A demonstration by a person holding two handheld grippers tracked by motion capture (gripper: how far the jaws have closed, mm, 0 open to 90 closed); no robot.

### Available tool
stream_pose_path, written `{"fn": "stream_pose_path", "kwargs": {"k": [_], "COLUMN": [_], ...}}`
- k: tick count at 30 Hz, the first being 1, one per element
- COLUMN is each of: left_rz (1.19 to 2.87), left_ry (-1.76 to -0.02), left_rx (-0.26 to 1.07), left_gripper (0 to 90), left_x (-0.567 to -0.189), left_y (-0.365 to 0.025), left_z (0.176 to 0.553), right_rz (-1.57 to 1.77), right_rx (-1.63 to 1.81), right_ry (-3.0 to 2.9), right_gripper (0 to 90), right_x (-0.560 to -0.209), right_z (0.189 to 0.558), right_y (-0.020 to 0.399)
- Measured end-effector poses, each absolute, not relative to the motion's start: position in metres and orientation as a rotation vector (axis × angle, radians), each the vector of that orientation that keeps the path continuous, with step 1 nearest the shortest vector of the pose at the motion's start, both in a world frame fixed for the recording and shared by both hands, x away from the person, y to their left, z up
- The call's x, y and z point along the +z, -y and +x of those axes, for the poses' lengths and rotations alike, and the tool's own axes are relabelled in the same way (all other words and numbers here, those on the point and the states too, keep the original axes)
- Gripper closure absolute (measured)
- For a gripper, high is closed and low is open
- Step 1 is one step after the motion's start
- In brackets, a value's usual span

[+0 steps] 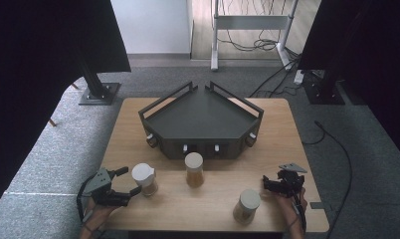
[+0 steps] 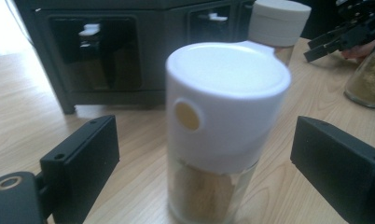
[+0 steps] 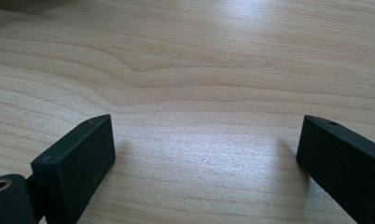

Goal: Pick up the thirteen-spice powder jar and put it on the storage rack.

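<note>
The left tongs (image 1: pixel 128 185) stand wide around the spice jar (image 1: pixel 144 178) at the counter's (image 1: pixel 203 204) 8 o'clock, pads clear of it. The right tongs (image 1: pixel 265 185) stand wide, empty. Gripping the white cap high could tip or slip the jar.

jar (image 1: pixel 144 178) between left gripper (image 1: pixel 127 182) fingers | rack (image 1: pixel 203 119) behind | table (image 1: pixel 203 209) beneath
</note>
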State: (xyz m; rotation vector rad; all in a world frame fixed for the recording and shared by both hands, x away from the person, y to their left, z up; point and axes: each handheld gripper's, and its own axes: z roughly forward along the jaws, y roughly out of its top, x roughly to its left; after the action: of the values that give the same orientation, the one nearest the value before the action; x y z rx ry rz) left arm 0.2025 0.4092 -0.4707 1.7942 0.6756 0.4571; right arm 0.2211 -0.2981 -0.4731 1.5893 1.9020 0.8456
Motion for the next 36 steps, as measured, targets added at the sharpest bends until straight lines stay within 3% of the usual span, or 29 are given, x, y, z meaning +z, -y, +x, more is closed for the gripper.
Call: {"fn": "stream_pose_path", "kwargs": {"k": [17,22,26,36], "left_rz": [1.764,1.750,1.734,1.782], "left_ry": [-0.692,-0.713,-0.706,-0.709], "left_rx": [0.447,0.427,0.396,0.463], "left_gripper": [10.8,16.9,28.7,30.4], "left_x": [-0.476,-0.478,-0.480,-0.470], "left_y": [-0.388,-0.389,-0.390,-0.376], "left_z": [0.214,0.218,0.221,0.215], "right_rz": [1.588,1.588,1.588,1.586], "right_rx": [0.846,0.846,0.846,0.846], "right_ry": [-1.904,-1.904,-1.904,-1.907], "right_gripper": [3.5,3.5,3.4,3.4], "right_x": [-0.473,-0.473,-0.473,-0.473], "right_z": [0.221,0.221,0.221,0.221], "right_y": [0.298,0.298,0.298,0.298]}}
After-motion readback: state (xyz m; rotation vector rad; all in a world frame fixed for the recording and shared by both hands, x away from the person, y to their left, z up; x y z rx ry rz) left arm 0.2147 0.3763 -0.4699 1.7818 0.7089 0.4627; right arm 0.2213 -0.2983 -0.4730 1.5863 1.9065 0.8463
